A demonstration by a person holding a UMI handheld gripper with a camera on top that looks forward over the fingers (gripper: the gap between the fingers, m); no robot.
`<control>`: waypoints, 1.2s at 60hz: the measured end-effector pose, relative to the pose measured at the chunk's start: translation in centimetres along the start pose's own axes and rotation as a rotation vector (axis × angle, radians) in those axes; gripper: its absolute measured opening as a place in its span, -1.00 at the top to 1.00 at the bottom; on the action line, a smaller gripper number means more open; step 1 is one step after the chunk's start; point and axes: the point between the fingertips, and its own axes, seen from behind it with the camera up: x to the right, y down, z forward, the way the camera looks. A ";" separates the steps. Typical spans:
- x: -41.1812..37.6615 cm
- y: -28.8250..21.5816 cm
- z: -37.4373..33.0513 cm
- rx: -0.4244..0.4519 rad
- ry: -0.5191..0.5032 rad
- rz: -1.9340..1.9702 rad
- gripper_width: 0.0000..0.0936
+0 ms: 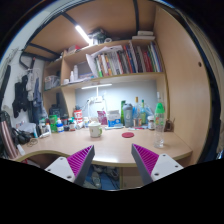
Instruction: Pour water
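We've got the gripper (113, 160) held up in the air with its fingers spread wide and nothing between them. Past the pink pads (80, 158) there's a wooden desk (100, 148), pretty cluttered along the back. A white cup (96, 130) sits around the middle of it, well beyond the fingers. Off to its right stands a bunch of bottles (143, 113), though we can't really tell which one has water. Books (125, 60) line the shelf above.

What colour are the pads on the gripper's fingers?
Magenta pink, on both finger pads, clearest in the gripper view; the gripper is open.
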 end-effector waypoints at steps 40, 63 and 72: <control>12.0 -1.1 5.9 0.050 0.172 -0.079 -0.72; 24.7 -2.1 19.8 0.039 0.318 -0.125 -0.72; 26.8 -1.4 23.6 0.034 0.345 -0.084 -0.68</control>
